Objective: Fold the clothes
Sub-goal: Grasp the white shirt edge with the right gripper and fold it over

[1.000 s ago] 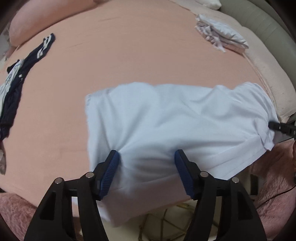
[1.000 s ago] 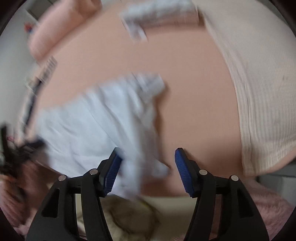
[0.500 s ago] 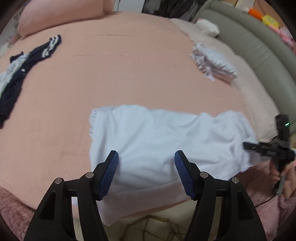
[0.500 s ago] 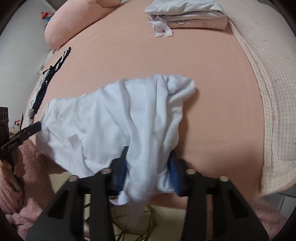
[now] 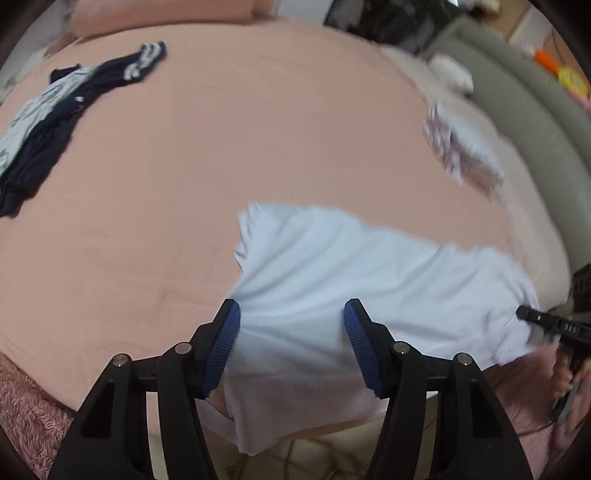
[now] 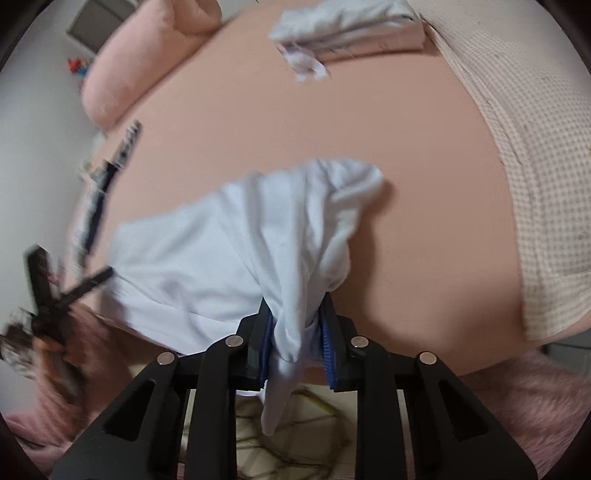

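Observation:
A white garment (image 5: 369, 280) lies spread across the near part of the pink bed (image 5: 221, 166), its hem hanging over the bed's edge. My left gripper (image 5: 291, 343) hovers over the garment's left end. Its jaws are closing, the cloth lies under and between them, and the pads stand apart from it. My right gripper (image 6: 297, 343) is closing on the right end of the white garment (image 6: 221, 266), and the bunched cloth is pinched between its blue pads and lifted. The right gripper (image 5: 554, 325) also shows at the left wrist view's right edge.
Dark navy clothes (image 5: 55, 122) lie at the far left of the bed. A folded stack (image 6: 351, 26) rests at the far side beside a cream waffle blanket (image 6: 535, 166). A pink pillow (image 6: 140, 62) lies at the head. A grey padded frame (image 5: 535, 122) borders the right.
My right gripper has gone from open to clamped on the garment's right end and has raised it. My left gripper has shifted left along the near hem.

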